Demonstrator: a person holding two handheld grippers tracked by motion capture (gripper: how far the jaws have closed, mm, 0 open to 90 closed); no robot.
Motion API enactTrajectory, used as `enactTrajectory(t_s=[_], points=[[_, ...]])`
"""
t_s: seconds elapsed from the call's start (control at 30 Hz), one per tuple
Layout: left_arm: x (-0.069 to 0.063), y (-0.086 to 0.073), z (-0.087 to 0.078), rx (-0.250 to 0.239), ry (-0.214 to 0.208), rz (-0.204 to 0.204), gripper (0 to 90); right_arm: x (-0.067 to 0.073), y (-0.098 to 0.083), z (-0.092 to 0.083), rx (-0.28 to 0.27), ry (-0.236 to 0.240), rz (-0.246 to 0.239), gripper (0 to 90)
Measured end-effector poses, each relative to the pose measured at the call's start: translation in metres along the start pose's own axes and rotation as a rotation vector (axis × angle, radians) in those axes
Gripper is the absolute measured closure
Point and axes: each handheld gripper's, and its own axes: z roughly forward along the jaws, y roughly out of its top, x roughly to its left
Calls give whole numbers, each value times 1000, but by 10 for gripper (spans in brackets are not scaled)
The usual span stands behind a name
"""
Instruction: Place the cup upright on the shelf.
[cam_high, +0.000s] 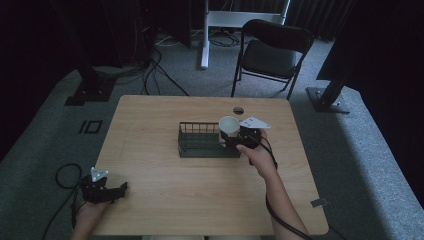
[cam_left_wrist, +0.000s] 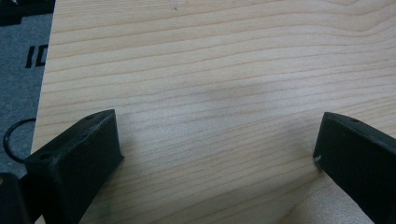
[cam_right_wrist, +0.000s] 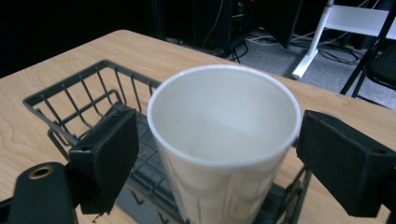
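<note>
Wooden table: cup between right gripper jaws.

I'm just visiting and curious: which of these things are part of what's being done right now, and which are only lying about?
In use:
- white paper cup
- black wire basket
- right hand-held gripper, jaws either side of the cup
- table

Lying about:
- left hand-held gripper, open, idle at the table's corner
- folding chair
- floor cables

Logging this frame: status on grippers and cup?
Right gripper open, jaws either side of the cup, which is upright at the basket's right end. Left gripper open over bare table. Nothing in the way.
</note>
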Motion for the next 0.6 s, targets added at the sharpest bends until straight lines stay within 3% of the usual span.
enactTrajectory(t_s=[0.6], points=[[0,0,0,0,0,0,8,-11,-23,-28,-12,-19,49,128]])
